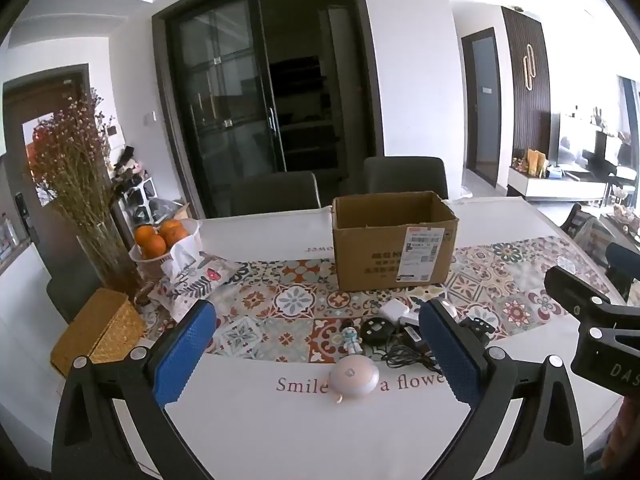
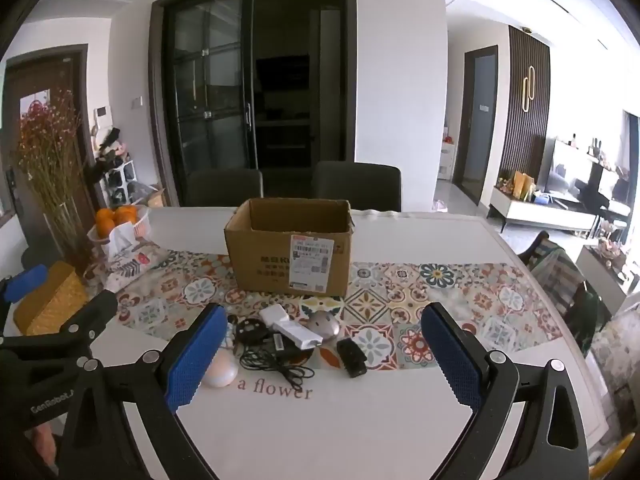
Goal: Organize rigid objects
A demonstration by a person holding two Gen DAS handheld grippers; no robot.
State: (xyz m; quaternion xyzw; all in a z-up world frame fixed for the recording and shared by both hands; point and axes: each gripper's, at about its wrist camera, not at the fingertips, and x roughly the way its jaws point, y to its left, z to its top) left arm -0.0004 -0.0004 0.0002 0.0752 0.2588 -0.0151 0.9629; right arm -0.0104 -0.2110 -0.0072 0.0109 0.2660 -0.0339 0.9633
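A: Tongs first, go.
B: Left tongs [image 1: 320, 360] spread wide, nothing between the blue pads, held above the near edge of the counter [image 1: 280, 432]. Right tongs [image 2: 322, 354] same: released, empty, over the near edge too.
A: Target container?
B: Open cardboard box [image 2: 290, 258], upright on the patterned runner [image 2: 400, 300], flaps open, shipping label on the front face. Inside looks empty as far as I can see; the bottom is partly hidden.
A: Loose items?
B: All clustered in front of the box, toward the near side. White charger block [image 2: 274, 314] touching a white stick-shaped adapter [image 2: 302, 334]. Grey mouse [image 2: 324, 326] just right of those. Small black device [image 2: 351, 357] right of the cluster, slightly apart. Black round gadget [image 2: 250, 328] on the left, black cable [image 2: 276, 362] coiled in front of it. Round white puck [image 1: 354, 376] nearest the edge, lying over the printed "Smile" lettering. Little figurine [image 1: 352, 340] standing just behind the puck.
A: Anything gripped?
B: No, everything's lying on the counter, apart from both tongs.
A: Background stuff?
B: Bowl of oranges [image 1: 160, 238] far left, tissue pouch [image 1: 192, 276] beside it, glass vase of dried flowers [image 1: 76, 168], woven yellow box [image 1: 100, 326] at the left edge. Two dark chairs behind the counter.
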